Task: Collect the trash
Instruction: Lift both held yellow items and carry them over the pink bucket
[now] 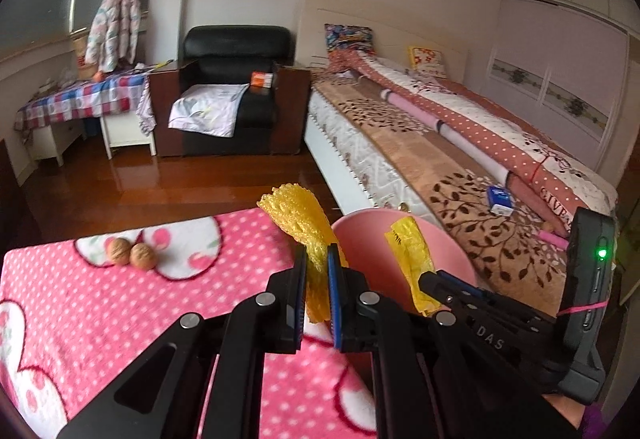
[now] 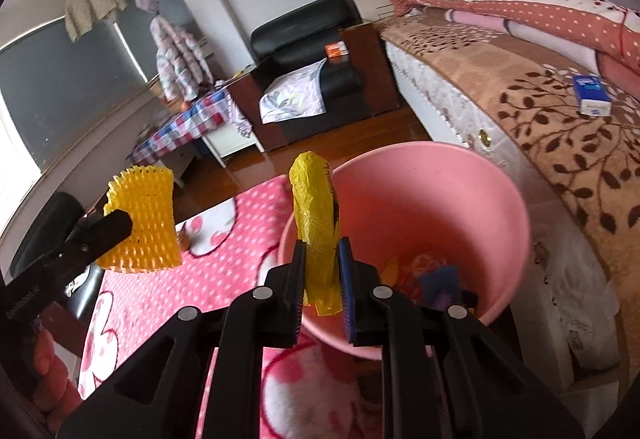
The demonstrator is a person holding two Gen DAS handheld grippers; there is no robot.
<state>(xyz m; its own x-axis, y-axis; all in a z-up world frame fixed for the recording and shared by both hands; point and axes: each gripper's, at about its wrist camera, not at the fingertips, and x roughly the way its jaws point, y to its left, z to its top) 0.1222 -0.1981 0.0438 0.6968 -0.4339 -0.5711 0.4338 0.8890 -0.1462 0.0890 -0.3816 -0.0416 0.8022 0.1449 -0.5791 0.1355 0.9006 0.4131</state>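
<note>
Bed [image 1: 460, 143]: I see it filling the 1-to-4 o'clock side of the left wrist view, well apart from my work.
Pink blanket [image 1: 120, 319]: the dotted surface under both tools, spreading from 6 to 9 o'clock.
Pink bin [image 2: 460, 199]: it sits at 3 o'clock of centre in the right wrist view, mouth open, with coloured scraps already at the bottom.
Foam net [image 1: 298, 215]: yellow fruit sleeve, pinched between the narrowed jaws of my left gripper [image 1: 317, 279], its free end fanning up toward 12 o'clock, just beside the bin rim.
Yellow wrapper [image 2: 316, 223]: crumpled plastic film, clamped in my right gripper [image 2: 322, 271] right over the near rim of the bin.
Walnuts [image 1: 132, 254]: two, touching each other, at 9 o'clock on the blanket.
Handling: I judge both pieces nearly weightless and soft; the foam is springy and compresses, the film is slick and may cling to a pad on release. Holding each mid-body looks right.
Next, I think: bring both over the bin mouth and let go.
</note>
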